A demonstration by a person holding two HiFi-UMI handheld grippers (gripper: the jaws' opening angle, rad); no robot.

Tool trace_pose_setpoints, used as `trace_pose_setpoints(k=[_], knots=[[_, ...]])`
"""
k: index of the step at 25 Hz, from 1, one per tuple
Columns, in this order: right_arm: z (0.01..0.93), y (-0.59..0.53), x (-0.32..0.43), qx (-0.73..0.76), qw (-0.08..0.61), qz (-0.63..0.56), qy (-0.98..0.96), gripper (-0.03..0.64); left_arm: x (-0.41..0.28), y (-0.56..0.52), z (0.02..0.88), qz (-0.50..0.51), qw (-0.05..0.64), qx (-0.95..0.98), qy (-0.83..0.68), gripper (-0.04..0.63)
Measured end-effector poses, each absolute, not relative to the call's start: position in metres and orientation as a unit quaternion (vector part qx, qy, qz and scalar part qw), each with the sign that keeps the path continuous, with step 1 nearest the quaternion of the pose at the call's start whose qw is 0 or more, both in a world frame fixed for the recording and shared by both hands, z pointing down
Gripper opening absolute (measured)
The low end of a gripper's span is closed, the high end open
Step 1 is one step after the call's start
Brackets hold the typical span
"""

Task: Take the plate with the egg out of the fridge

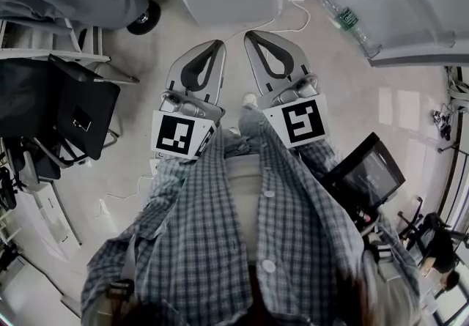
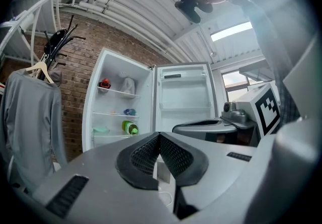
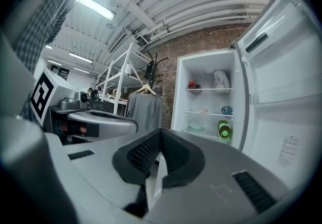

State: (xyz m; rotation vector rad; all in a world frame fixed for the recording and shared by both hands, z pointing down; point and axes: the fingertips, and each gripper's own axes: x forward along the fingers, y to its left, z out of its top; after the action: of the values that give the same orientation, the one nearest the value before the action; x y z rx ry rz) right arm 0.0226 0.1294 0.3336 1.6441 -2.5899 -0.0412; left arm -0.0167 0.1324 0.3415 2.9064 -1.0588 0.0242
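While we face the open fridge (image 2: 92, 112) at 12 o'clock, our L gripper (image 2: 159, 135) & R gripper (image 3: 161, 132) sit pinched together w/ nothing between.

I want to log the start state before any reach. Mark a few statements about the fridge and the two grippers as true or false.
1. The fridge is closed. False: its door stands open.
2. The left gripper is shut with nothing between its jaws. True.
3. The right gripper holds a plate. False: it is shut and empty.
4. A green bottle sits on a shelf in the fridge. True.
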Motion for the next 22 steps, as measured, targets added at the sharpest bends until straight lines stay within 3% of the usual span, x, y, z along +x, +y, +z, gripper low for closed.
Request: trace_pose_setpoints(k=[22], knots=[[0.356, 0.071, 0.104, 0.527, 0.078, -0.007, -0.846, 0.006, 0.03, 0.066, 0.349, 0.022, 0.018, 0.923, -0.384, 0.006]])
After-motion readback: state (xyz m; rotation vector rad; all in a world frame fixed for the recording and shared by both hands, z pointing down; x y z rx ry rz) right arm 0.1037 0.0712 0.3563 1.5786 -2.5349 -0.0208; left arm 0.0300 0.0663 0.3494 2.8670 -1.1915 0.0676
